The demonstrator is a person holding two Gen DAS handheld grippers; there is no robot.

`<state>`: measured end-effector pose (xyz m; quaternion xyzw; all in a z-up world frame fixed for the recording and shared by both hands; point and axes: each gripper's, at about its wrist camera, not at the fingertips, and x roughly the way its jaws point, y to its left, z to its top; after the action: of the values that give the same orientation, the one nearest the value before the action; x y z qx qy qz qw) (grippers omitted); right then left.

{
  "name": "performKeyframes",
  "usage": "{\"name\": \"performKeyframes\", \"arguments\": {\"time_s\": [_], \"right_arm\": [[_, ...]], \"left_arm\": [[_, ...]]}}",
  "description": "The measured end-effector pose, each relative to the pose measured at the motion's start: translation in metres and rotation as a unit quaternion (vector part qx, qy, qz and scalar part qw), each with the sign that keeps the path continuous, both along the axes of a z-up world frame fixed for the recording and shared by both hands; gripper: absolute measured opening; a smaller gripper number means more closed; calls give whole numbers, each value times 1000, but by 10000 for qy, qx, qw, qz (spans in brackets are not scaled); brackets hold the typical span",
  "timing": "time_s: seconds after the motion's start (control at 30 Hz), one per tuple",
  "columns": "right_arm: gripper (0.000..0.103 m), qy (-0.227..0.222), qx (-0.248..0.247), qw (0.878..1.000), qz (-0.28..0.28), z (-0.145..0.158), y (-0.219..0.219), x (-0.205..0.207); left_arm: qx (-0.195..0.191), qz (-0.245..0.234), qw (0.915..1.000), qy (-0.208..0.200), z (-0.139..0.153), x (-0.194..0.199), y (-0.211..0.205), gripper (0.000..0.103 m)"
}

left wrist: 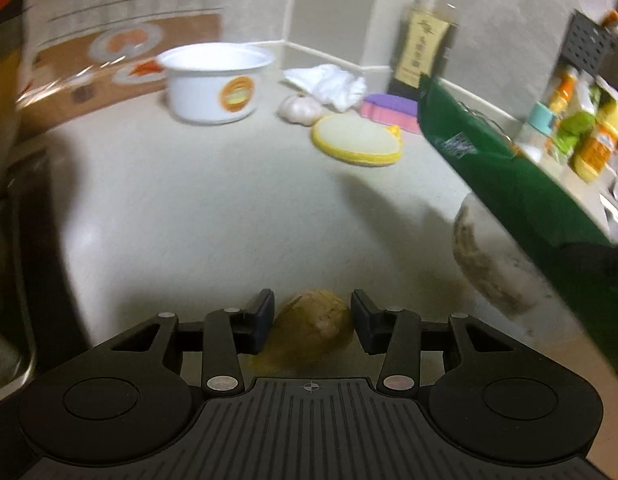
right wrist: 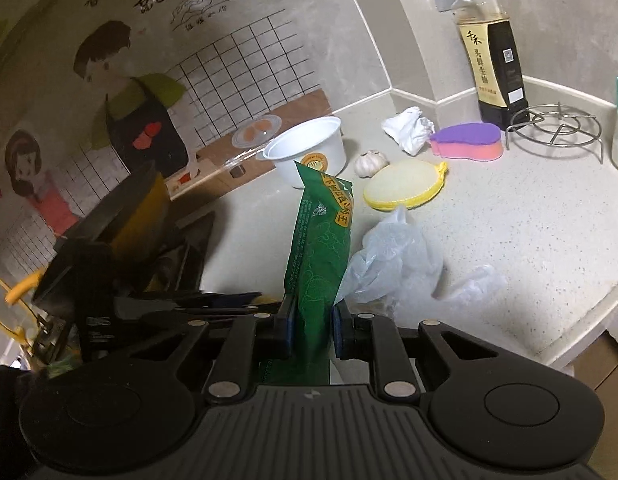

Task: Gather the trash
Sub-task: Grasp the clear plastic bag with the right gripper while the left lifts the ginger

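The right hand-held gripper [right wrist: 312,330], tilted downward, grips a crinkled green wrapper [right wrist: 317,248] upright above the counter [right wrist: 509,220]; the left hand-held gripper [left wrist: 313,322] gapes around a brown lump [left wrist: 313,320].

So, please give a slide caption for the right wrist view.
Right gripper shut on green wrapper above cluttered counter.

Left wrist view: motion-blurred throughout; green packet [left wrist: 509,184] runs off the right edge, hiding part of a pale round object [left wrist: 481,256] whose identity is unclear. Right wrist view: packet's lower end hidden behind the right gripper [right wrist: 312,330].
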<state>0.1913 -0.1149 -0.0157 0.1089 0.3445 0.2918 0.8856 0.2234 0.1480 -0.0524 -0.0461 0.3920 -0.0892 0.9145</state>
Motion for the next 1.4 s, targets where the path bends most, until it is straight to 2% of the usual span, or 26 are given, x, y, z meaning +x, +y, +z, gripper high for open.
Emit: {"name": "performKeyframes", "arguments": {"time_s": [0.2,0.3,0.4,0.47,0.6,0.73,0.87,1.0,1.03,1.07,1.13,1.27,1.4], "right_arm": [[18,-164,273,9982,515,2,17,-4],[19,-371,101,9957,841,-5,38,-4],[27,-349,-89,9927,1152,-12,52,-11],[50,-526,-133,9902,1286,-9,51,-21],[54,-821,-309,9881,1265,2,39,-29],[56,-951,-705,9879,1004,5,44,-18],[69,-836,-1031,9865,955,-12,65,-2],[69,-386,-1365,9854,940,-40,86,15],[63,-234,-1357,9861,933,-44,87,18],[44,-71,-1280,9875,916,-46,86,21],[27,63,-1107,9899,882,-40,81,23],[25,-404,-650,9951,623,-3,58,1],[25,-655,-70,9966,486,28,16,-31]], "left_arm": [[-218,489,9984,-164,21,-51,19,47],[-501,811,9952,-218,29,-78,33,47],[-620,1003,9926,-287,35,-101,43,47],[-699,1099,9910,-318,37,-112,48,46],[-907,1272,9872,-324,37,-124,56,46],[-1031,1339,9852,-278,31,-127,62,46],[-1152,1395,9832,-237,26,-131,65,46],[-1210,1508,9808,-260,27,-142,69,46],[-1221,1544,9800,-279,28,-145,72,46],[-1246,1602,9787,-307,28,-149,75,46],[-1300,1704,9761,-345,29,-155,80,46],[-1394,1712,9745,-410,32,-162,78,45],[-1439,1369,9789,-478,44,-161,57,45]]}}
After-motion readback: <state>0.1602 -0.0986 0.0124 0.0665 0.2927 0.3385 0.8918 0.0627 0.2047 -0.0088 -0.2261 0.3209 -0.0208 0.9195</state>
